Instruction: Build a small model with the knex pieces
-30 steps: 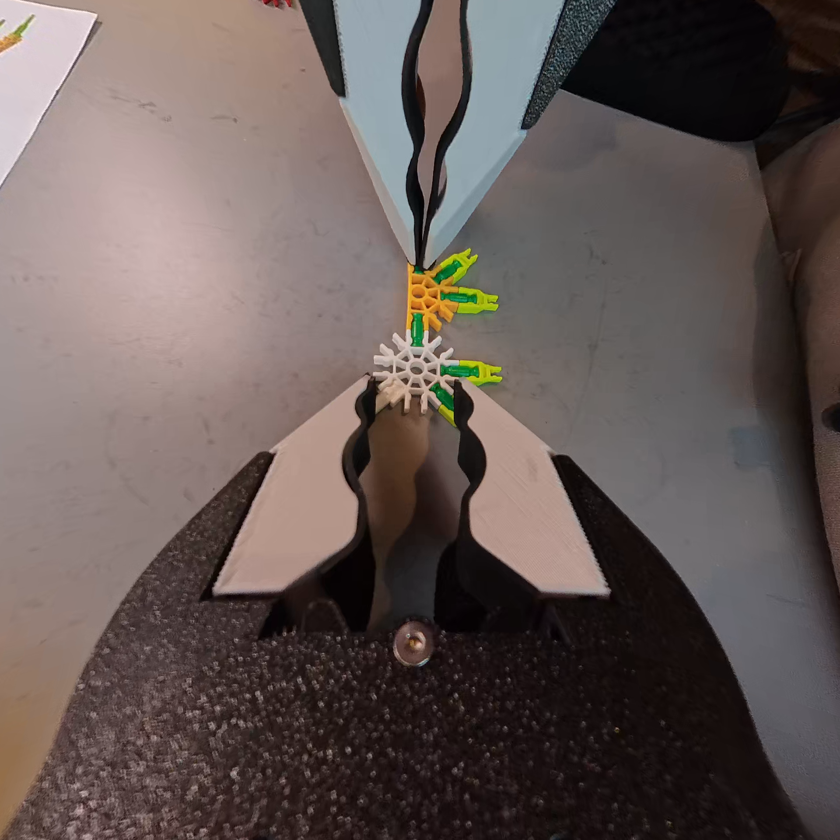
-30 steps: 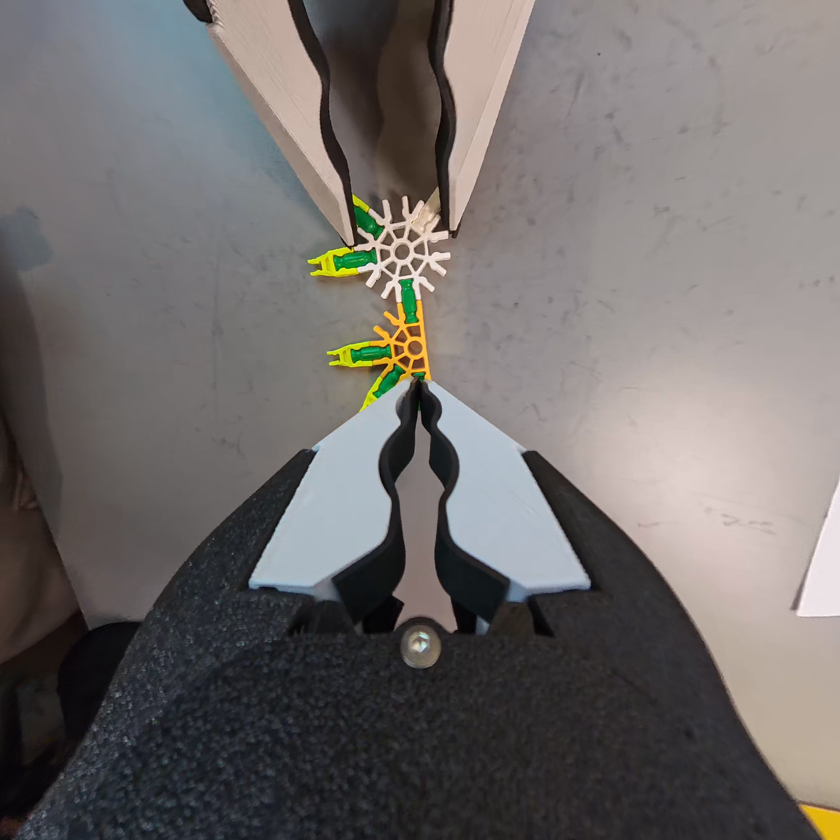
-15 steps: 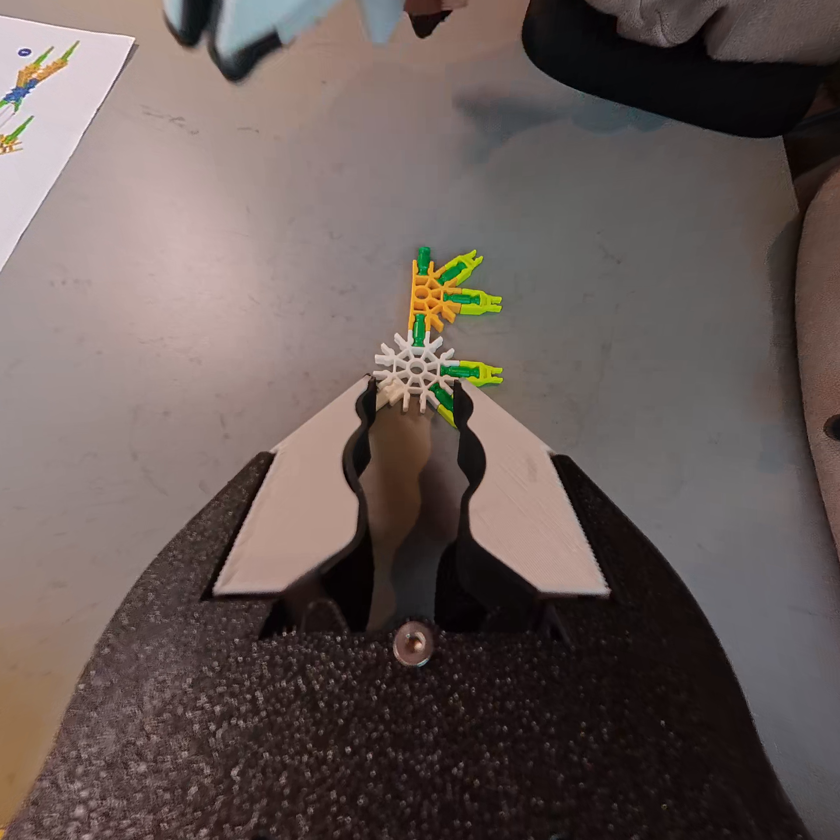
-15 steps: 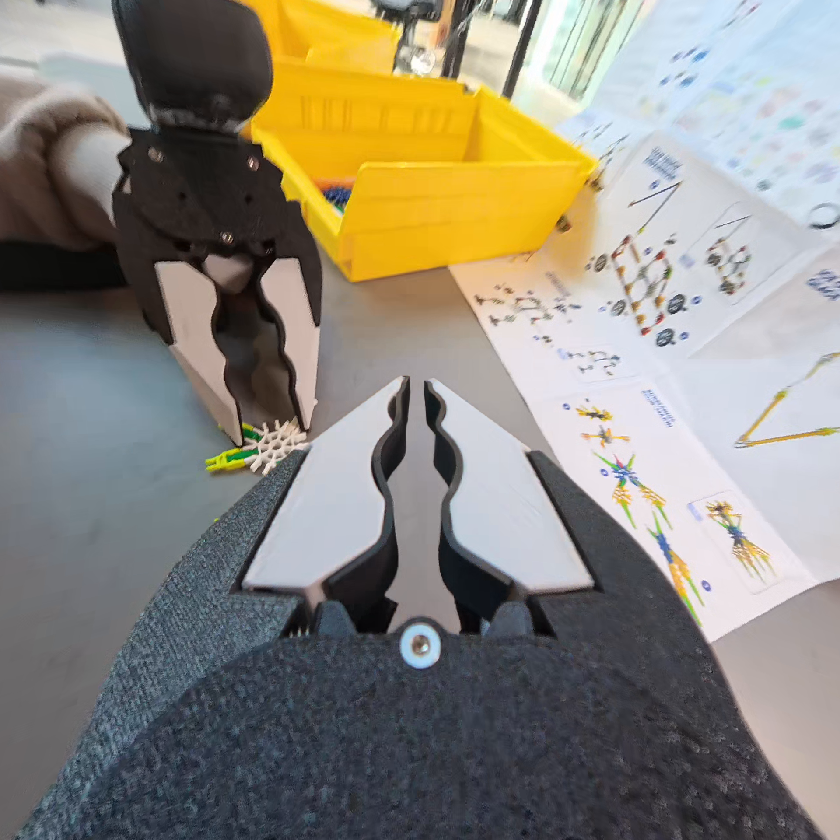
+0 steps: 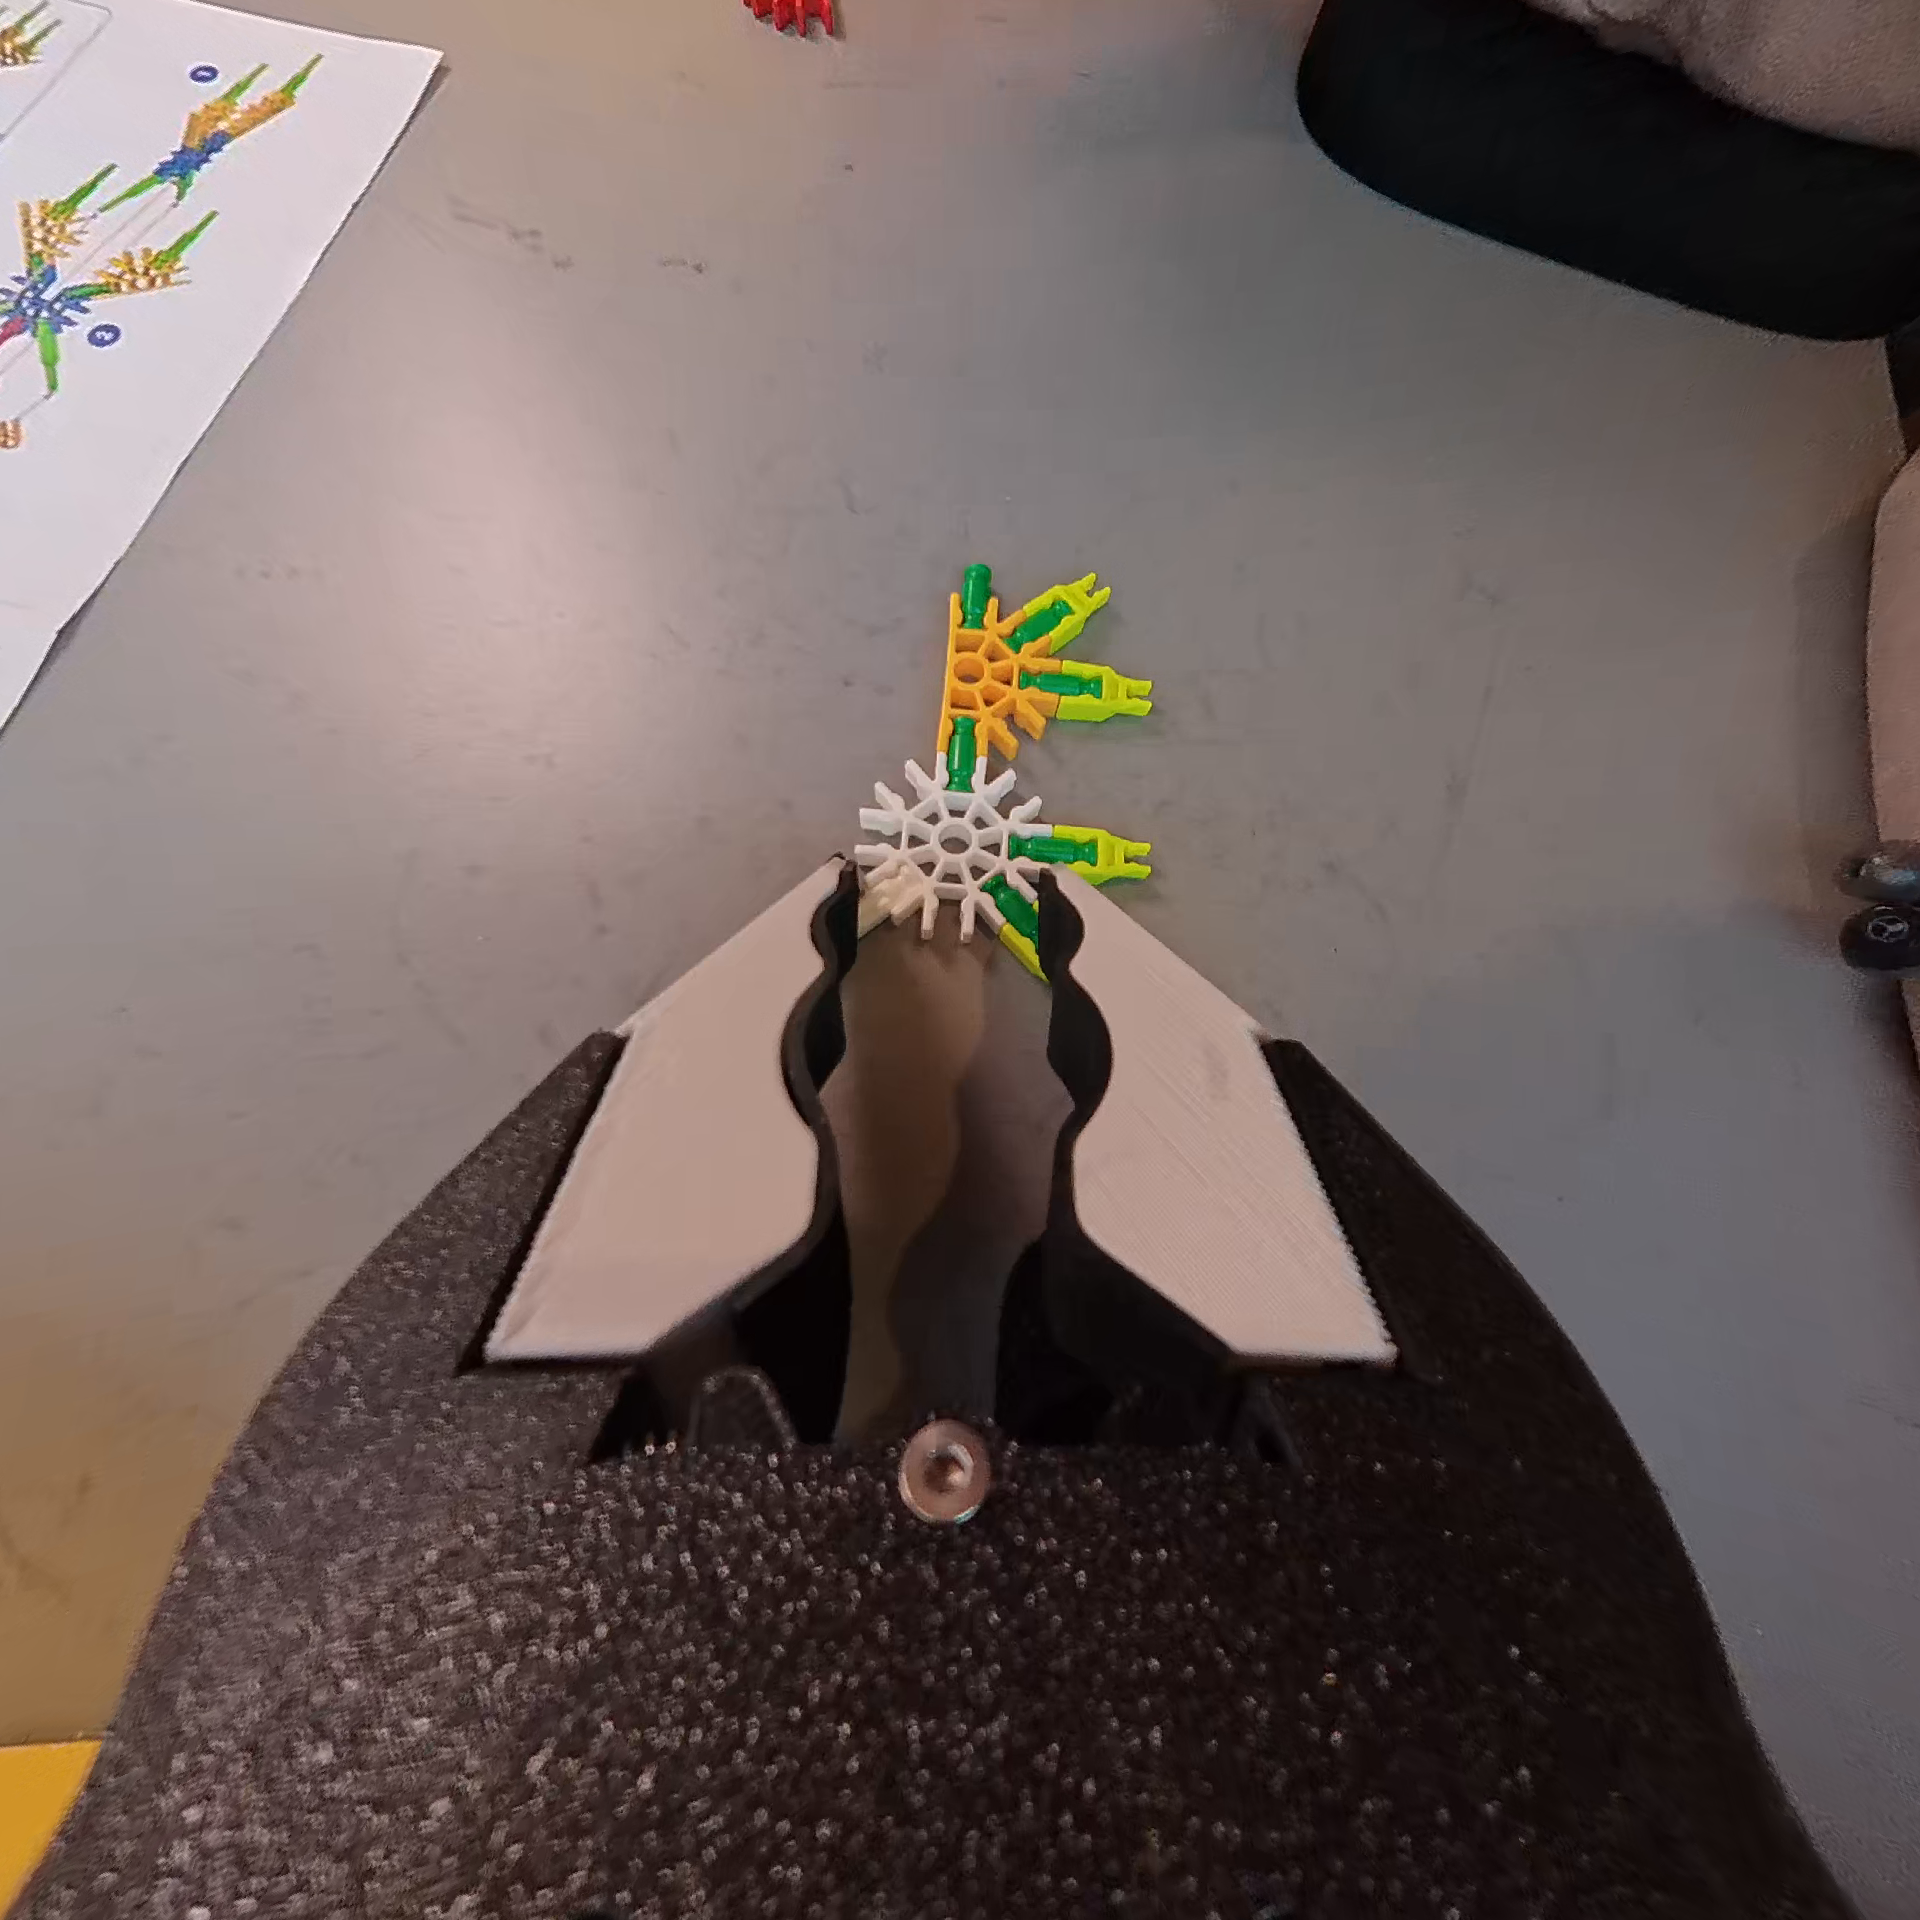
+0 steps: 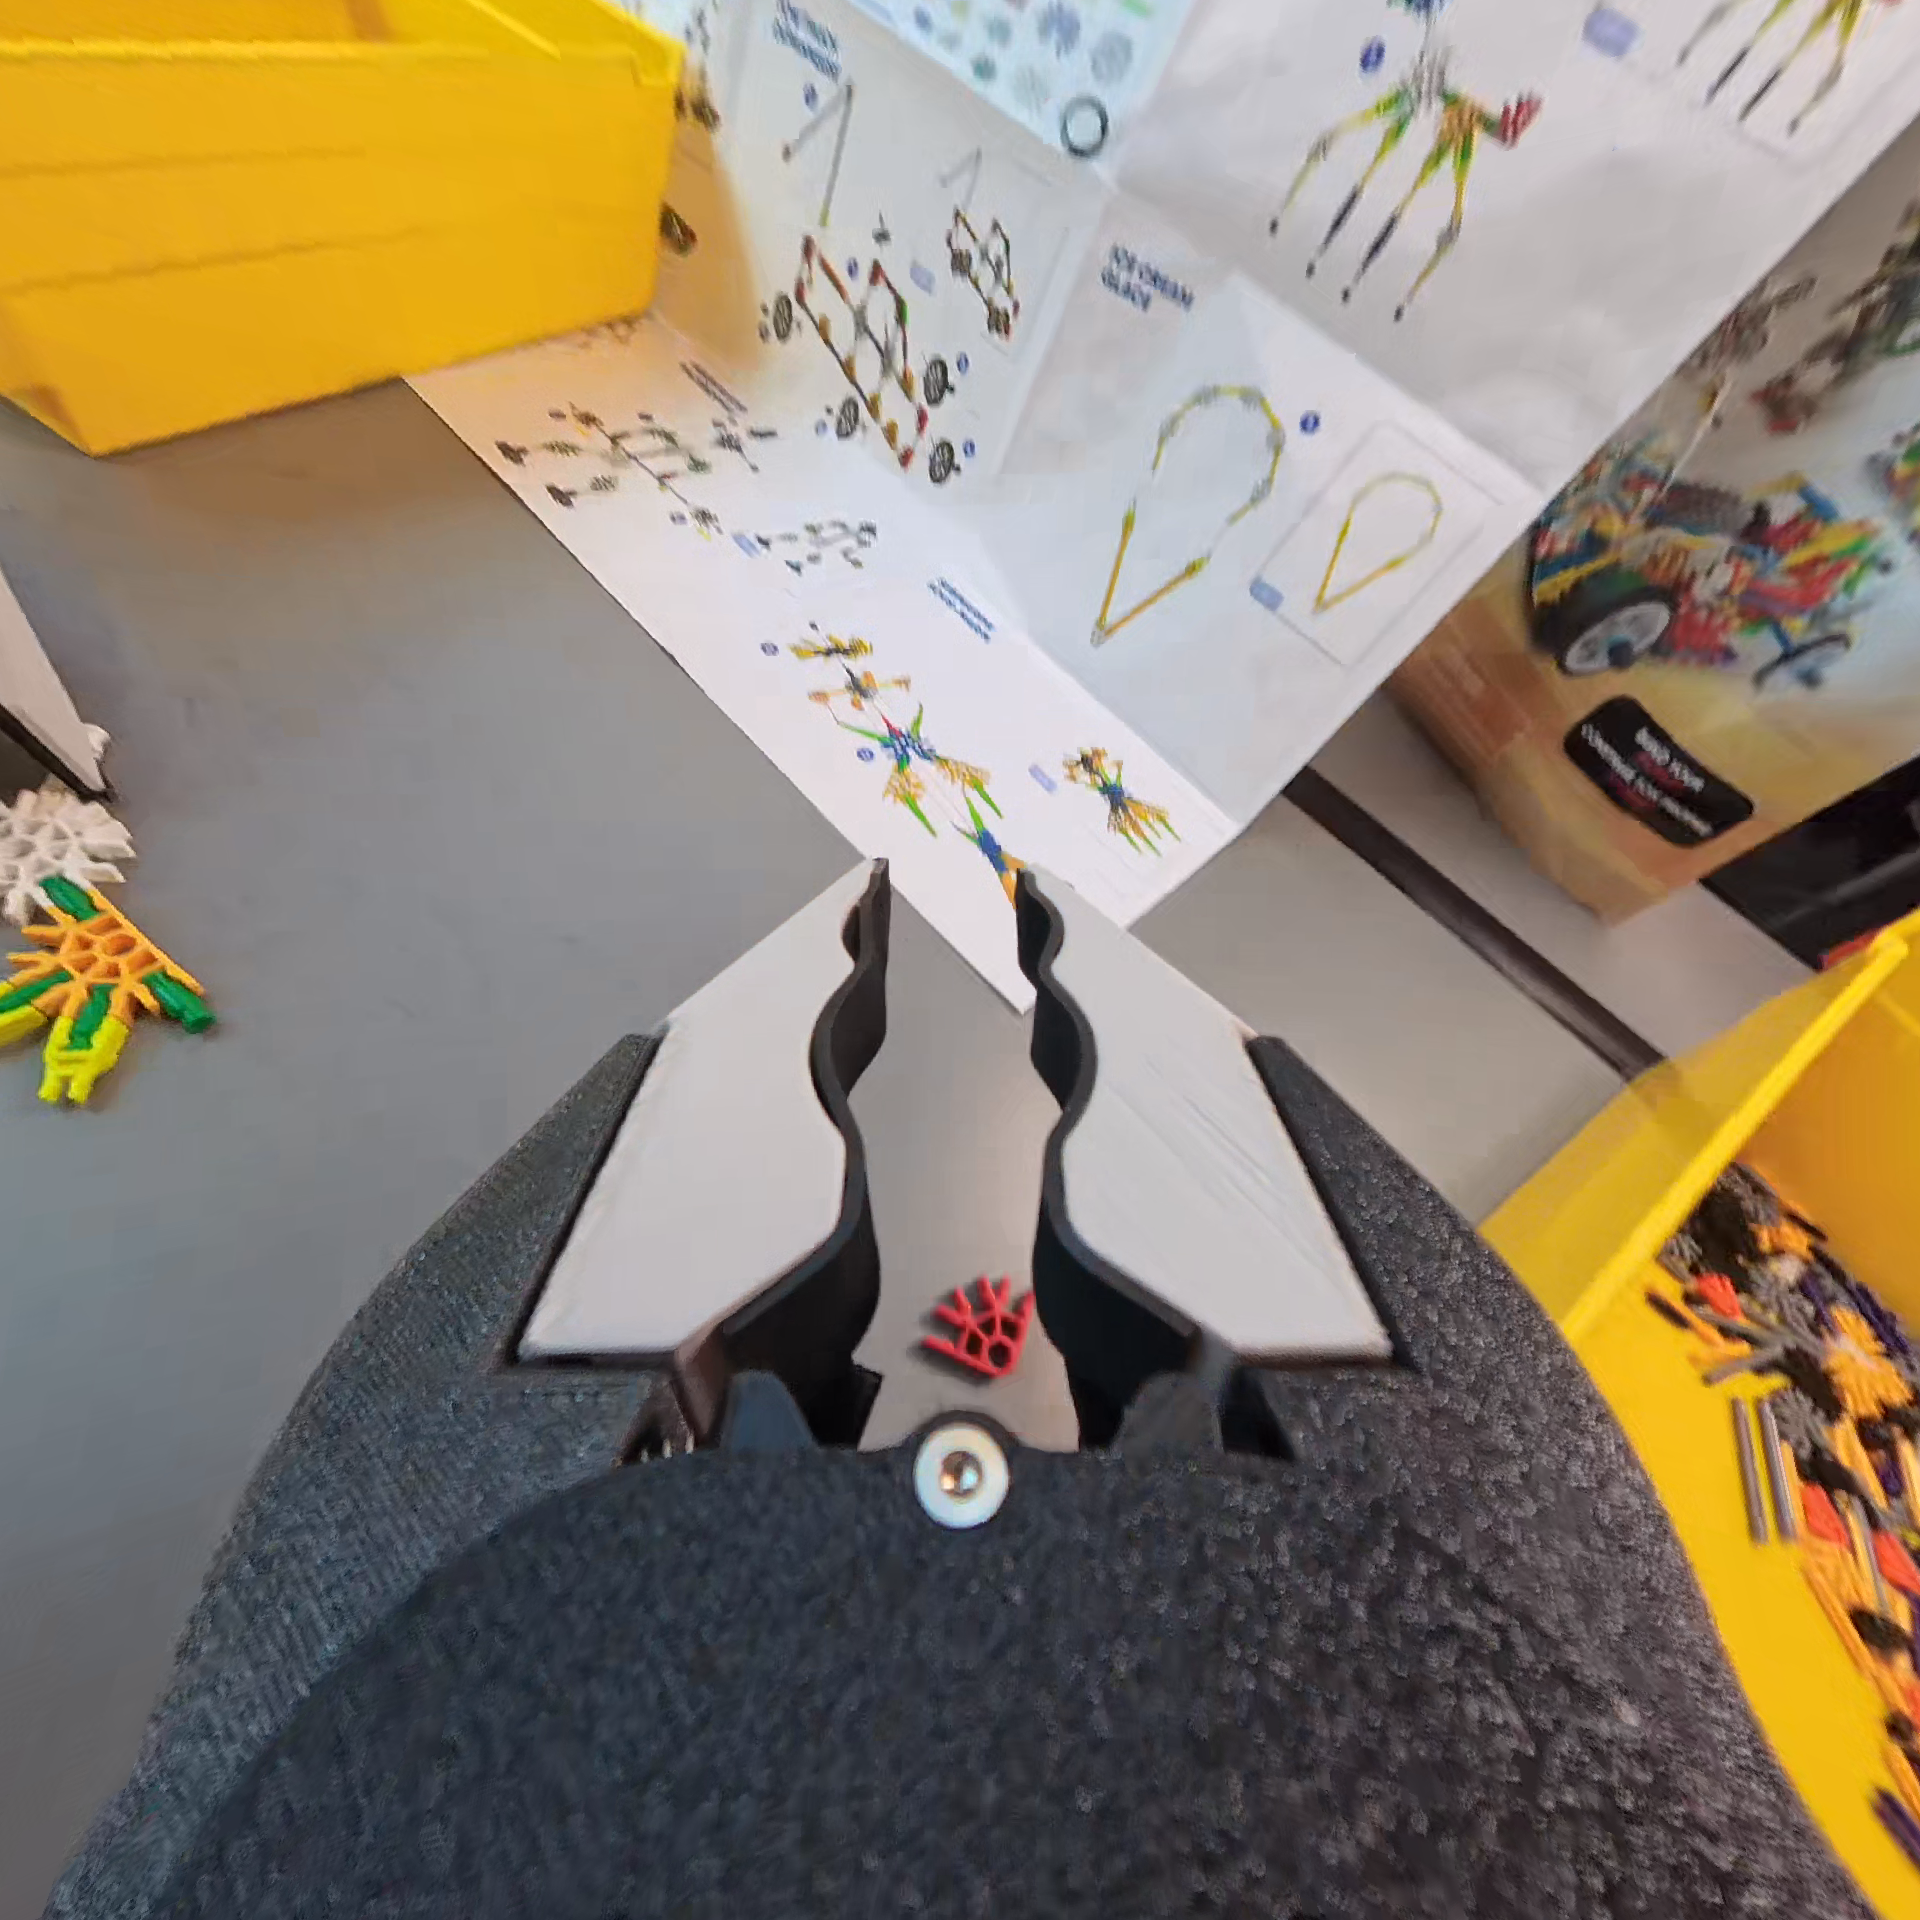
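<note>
Grey tabletop (image 5: 520,727), instruction sheet (image 6: 1039,468) spread toward 1 o'clock. Left gripper (image 5: 951,894) closed on the white snowflake connector (image 5: 951,836) — orange connector (image 5: 987,681) joined at its 12 o'clock (green rods, yellow-green tips). Right gripper (image 6: 951,883) part open, empty, hanging over a red connector (image 6: 982,1335); yellow bin (image 6: 1766,1195) at 4 o'clock.

The left tongs (image 5: 951,883) point forward and down at the counter (image 5: 520,727), their pale fingers (image 5: 727,1091) parted a little, the tips pressed against either side of a white snowflake connector (image 5: 951,836) that lies flat. The right tongs (image 6: 951,883) are raised clear of the counter, angled forward, fingers (image 6: 727,1143) spread with a plain gap between the tips and nothing held
</note>
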